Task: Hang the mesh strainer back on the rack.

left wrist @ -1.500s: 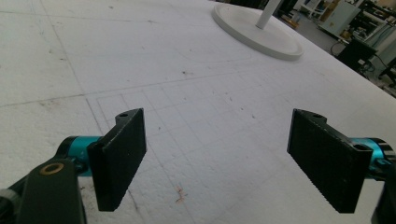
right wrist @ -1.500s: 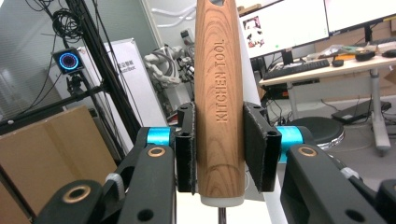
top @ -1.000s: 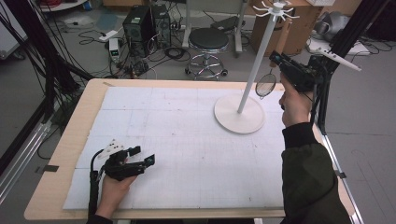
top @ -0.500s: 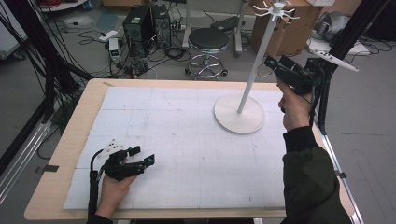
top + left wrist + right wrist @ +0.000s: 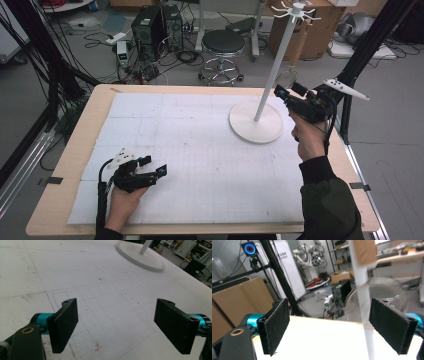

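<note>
Strainer (image 5: 287,78) is hanging on the stand (image 5: 270,65); right gripper (image 5: 280,93), fingers wide and empty, is hovering beside it; left gripper (image 5: 159,171) is resting open on the worktop (image 5: 200,150)

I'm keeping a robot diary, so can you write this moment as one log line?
right gripper: open, raised beside stand pole | strainer: hanging on stand | left gripper: open, low over mat

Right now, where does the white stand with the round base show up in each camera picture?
High view: the white stand rises from the table's far right part, beside the right gripper.
Left gripper view: its round base sits at the top, right of centre.
Right gripper view: its pole runs up blurred between the jaws, nearer the right one.
Shared landmark: the white pole.
</note>
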The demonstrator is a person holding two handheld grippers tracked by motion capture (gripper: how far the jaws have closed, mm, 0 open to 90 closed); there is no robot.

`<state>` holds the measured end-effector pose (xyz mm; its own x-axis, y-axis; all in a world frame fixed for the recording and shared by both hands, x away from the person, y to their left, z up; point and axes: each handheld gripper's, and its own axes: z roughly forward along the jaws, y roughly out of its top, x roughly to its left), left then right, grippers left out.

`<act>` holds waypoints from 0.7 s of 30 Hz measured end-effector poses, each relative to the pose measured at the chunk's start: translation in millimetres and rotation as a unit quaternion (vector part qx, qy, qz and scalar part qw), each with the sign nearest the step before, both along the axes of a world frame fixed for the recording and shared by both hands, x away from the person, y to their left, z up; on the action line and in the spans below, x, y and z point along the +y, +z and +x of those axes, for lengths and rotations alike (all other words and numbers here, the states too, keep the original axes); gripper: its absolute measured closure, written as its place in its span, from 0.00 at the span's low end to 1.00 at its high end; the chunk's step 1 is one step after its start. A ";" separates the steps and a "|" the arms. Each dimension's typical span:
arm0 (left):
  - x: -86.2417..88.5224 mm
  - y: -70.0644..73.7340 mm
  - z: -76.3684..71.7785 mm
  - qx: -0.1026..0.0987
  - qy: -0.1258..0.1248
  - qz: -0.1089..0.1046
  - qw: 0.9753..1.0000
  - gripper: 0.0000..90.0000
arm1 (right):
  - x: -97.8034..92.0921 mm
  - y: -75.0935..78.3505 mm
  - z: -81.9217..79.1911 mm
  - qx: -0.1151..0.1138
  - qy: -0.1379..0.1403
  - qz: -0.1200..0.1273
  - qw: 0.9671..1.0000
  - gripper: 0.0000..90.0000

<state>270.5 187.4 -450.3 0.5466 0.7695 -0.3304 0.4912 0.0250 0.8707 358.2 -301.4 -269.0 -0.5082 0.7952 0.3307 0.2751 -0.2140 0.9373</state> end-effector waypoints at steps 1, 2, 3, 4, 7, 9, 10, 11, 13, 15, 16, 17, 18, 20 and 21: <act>0.8 0.0 0.1 0.001 -0.002 -0.001 1.000 0.22 | 0.4 -3.9 -1.9 0.002 0.004 -0.001 1.000 0.18; 1.1 0.0 0.1 0.002 -0.001 -0.002 1.000 0.22 | 0.6 -7.6 -4.3 0.003 0.006 -0.005 1.000 0.18; 1.0 0.0 -0.1 0.001 -0.001 -0.001 1.000 0.22 | 0.1 -11.3 -6.6 0.004 0.007 -0.007 1.000 0.18; 0.3 0.1 -0.6 0.000 0.000 0.000 1.000 0.22 | -0.4 -14.7 -8.9 0.005 0.008 -0.005 1.000 0.18; -0.5 0.4 -2.5 -0.002 -0.003 0.004 1.000 0.22 | -2.9 -24.8 -14.9 0.009 0.009 -0.001 1.000 0.18; -0.6 0.4 -2.6 -0.002 -0.003 0.004 1.000 0.22 | -3.8 -30.5 -18.3 0.014 0.007 -0.002 1.000 0.18; -0.6 0.4 -2.6 -0.002 -0.002 0.004 1.000 0.22 | -3.8 -33.2 -19.9 0.014 0.009 -0.002 1.000 0.18; -0.9 0.5 -2.9 -0.001 -0.001 0.003 1.000 0.22 | -3.4 -35.4 -21.9 0.018 0.010 -0.002 1.000 0.18; -1.4 0.4 -2.9 -0.004 -0.001 0.004 1.000 0.22 | -1.7 -40.3 -25.5 0.019 0.015 -0.002 1.000 0.18; -1.3 0.5 -2.9 -0.003 -0.001 0.006 1.000 0.22 | 1.3 -44.7 -28.7 0.022 0.020 -0.005 1.000 0.18; -1.3 0.6 -2.9 -0.002 -0.002 0.007 1.000 0.22 | 3.1 -46.6 -30.3 0.022 0.023 -0.007 0.999 0.18; -1.5 0.5 -3.0 -0.003 -0.002 0.006 1.000 0.22 | 4.6 -48.5 -31.8 0.023 0.026 -0.007 0.999 0.18; -1.6 0.5 -3.0 -0.003 -0.002 0.007 1.000 0.22 | 6.2 -50.4 -33.4 0.024 0.029 -0.006 0.999 0.18; -1.7 0.5 -3.3 -0.004 -0.003 0.008 1.000 0.22 | 9.5 -53.8 -36.0 0.025 0.033 -0.009 0.999 0.18; -1.5 0.5 -3.4 -0.004 -0.005 0.008 1.000 0.22 | 11.1 -55.4 -37.1 0.027 0.034 -0.008 0.999 0.18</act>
